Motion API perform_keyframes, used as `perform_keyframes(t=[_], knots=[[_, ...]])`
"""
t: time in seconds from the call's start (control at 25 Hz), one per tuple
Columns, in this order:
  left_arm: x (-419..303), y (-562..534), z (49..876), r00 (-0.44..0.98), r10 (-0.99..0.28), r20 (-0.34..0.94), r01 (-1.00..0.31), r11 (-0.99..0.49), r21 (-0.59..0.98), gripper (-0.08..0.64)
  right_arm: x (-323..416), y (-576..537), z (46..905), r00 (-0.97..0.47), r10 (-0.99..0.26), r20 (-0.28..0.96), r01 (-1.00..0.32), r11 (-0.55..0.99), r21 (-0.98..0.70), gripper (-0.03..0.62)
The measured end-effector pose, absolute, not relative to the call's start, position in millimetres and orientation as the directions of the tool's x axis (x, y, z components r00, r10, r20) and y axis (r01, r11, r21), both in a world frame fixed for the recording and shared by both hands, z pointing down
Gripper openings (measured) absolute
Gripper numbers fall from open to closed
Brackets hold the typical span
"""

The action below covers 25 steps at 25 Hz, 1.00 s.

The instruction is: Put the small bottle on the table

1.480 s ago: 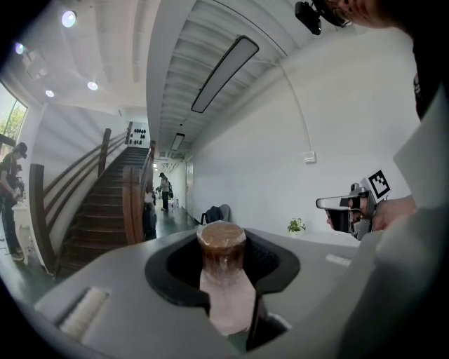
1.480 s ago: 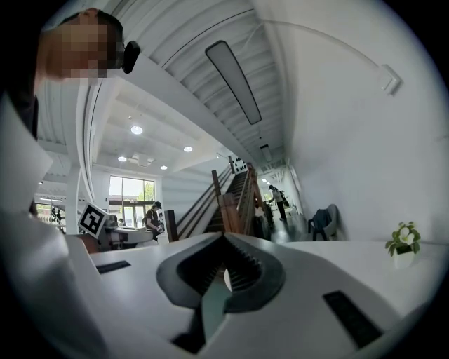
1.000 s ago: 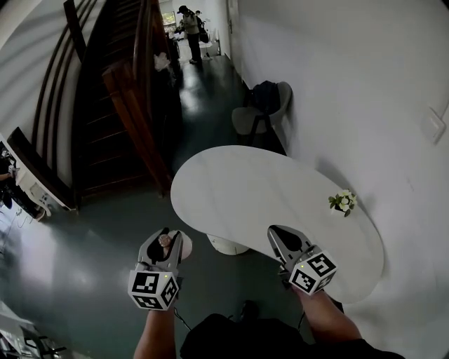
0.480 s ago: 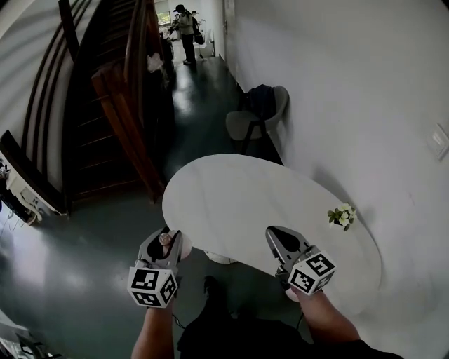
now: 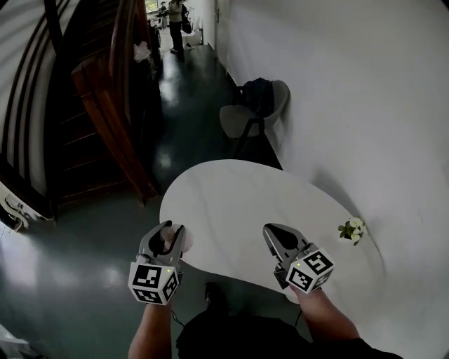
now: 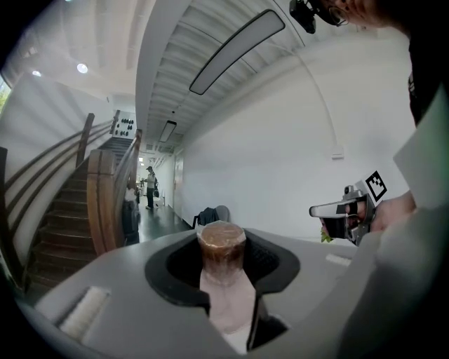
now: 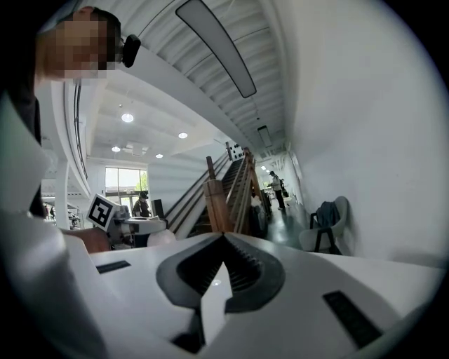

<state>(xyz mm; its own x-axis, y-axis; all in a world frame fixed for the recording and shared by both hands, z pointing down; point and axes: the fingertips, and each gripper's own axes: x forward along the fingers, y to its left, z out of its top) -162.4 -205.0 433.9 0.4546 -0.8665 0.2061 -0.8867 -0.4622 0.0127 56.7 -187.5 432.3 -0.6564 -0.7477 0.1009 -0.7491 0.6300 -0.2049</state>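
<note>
A small pale bottle [image 6: 223,280] with a brown cap stands upright between the jaws of my left gripper [image 6: 223,245], which is shut on its body. In the head view the left gripper [image 5: 167,237] with the bottle [image 5: 168,242] hangs at the near left edge of the white oval table [image 5: 238,200]. My right gripper [image 5: 279,237] is over the table's near edge, to the right. Its jaws meet with nothing between them in the right gripper view [image 7: 224,238]. Each gripper shows at the side of the other's view: the right [image 6: 344,214], the left [image 7: 137,226].
A small pot of white flowers [image 5: 352,230] stands at the table's right end by the white wall. A grey chair [image 5: 249,116] with a dark bag sits beyond the table. A wooden staircase [image 5: 98,105] rises at the left. People [image 5: 174,17] stand far down the corridor.
The view has advanced toward the table. Both grippers have moved from over the floor and near rim to the table's near edge. The bottle stays in the left gripper.
</note>
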Motion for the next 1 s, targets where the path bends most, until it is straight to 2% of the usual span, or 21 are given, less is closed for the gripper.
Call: perform_keyframes(t=[0.48, 1.0], knots=[[-170, -315, 436, 0.562, -0.797, 0.222, -0.814, -0.58, -0.022, 0.138, 34, -273, 450, -0.583, -0.799, 0.145, -0.806, 0.548, -0.222, 0.011], [-111, -367, 480, 0.561, -0.779, 0.281, -0.814, -0.58, 0.018, 0.138, 74, -313, 474, -0.606, -0.778, 0.164, -0.788, 0.561, -0.254, 0.011]])
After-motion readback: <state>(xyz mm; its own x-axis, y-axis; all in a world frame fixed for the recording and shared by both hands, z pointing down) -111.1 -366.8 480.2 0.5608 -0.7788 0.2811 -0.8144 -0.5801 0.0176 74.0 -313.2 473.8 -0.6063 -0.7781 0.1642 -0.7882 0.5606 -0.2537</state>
